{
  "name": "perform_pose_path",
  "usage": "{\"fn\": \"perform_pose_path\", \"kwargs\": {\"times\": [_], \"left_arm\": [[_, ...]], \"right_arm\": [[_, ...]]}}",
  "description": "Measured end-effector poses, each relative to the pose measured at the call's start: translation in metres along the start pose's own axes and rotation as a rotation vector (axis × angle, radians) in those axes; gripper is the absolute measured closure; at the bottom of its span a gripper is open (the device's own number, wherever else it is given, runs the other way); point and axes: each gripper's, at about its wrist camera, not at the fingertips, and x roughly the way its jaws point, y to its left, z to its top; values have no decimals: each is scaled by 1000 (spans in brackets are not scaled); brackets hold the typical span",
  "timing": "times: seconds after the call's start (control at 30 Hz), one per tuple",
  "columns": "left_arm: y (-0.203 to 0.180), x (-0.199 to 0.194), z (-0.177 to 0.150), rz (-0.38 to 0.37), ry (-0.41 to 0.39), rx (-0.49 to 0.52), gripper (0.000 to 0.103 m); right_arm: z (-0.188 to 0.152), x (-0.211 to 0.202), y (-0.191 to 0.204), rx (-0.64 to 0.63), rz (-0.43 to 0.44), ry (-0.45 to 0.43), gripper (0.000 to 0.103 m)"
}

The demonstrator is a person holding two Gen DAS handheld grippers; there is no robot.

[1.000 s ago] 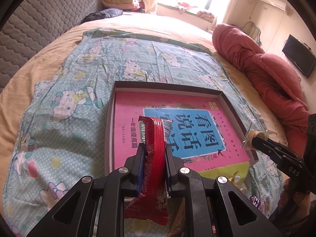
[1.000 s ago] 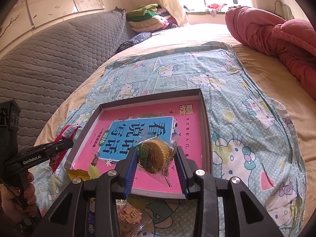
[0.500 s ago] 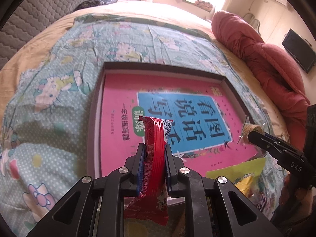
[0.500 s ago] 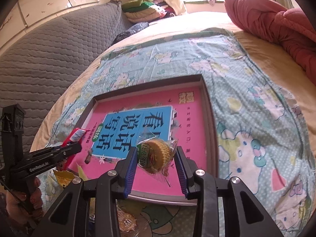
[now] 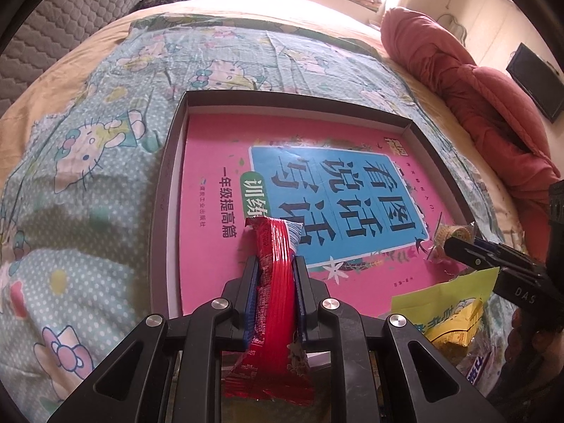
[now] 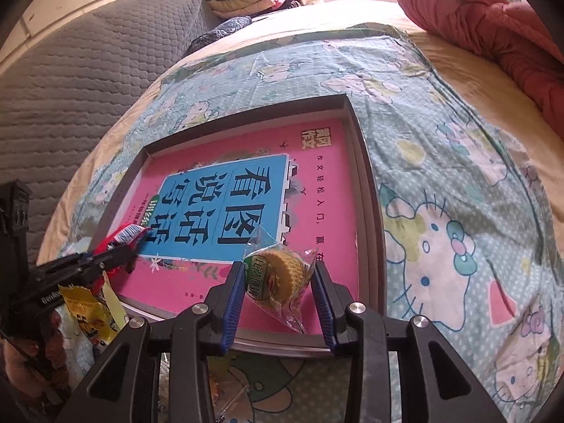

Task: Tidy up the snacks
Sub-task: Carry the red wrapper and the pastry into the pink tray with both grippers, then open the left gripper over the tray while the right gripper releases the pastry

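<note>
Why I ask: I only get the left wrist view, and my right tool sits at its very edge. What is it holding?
Observer: The right tool is shut on a round yellow cake in a clear wrapper with a green label.
Operator: Is it over the tray yet?
Observer: Yes. It hangs over the near part of the pink book inside the tray, close to the right wall.
Operator: Anything under that tool?
Observer: Only the tray's near rim and the printed sheet.
</note>
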Motion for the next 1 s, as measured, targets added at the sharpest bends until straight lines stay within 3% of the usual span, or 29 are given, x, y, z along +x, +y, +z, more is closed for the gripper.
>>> {"fn": "perform_pose_path", "kwargs": {"times": [0.23,0.63,1.0], "left_arm": [[4,1,0,-16,-6,-7,84],[-2,12,14,-20,-23,29,82],[-4,2,17,-19,-35,37,65]], "right_arm": [[0,-5,7,-48,-43,-13,65],[3,-7,-1,5,-46,-25,64],[5,-11,-5,36,-31,-46,64]]}}
